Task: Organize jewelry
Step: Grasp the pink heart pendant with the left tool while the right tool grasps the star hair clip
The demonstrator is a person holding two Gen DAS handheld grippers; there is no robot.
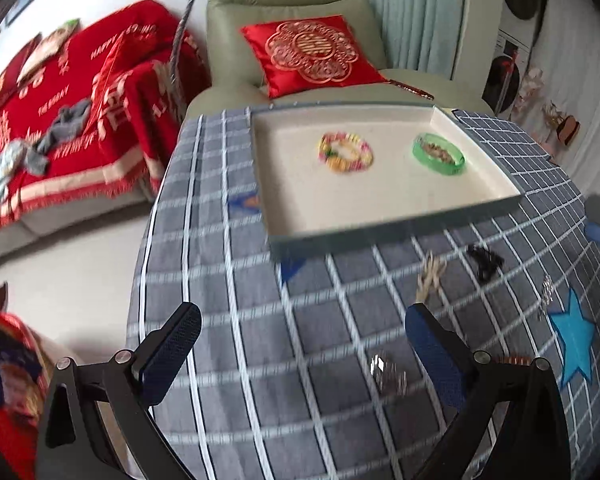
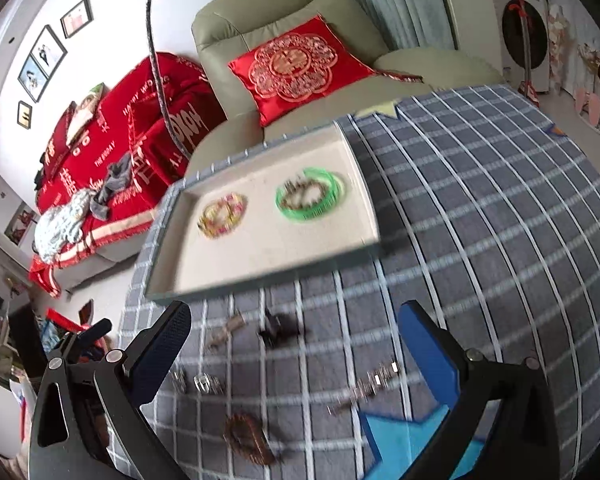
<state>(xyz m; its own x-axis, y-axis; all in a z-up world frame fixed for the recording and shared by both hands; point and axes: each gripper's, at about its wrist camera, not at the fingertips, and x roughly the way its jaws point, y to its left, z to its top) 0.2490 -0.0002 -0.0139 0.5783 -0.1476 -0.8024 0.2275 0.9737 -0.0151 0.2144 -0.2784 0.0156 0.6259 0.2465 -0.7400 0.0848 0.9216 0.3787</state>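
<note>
Your left tongs (image 1: 300,360) and right tongs (image 2: 296,364) are both spread wide and hold nothing above the checked bench (image 2: 480,200). The tray (image 2: 364,184) carries a multicolour bracelet (image 2: 222,216) and a green bangle (image 2: 312,194). Loose pieces lie on the bench near you: a brown bracelet (image 2: 248,438), a chain (image 2: 364,390), a black clip (image 2: 278,326).
</note>
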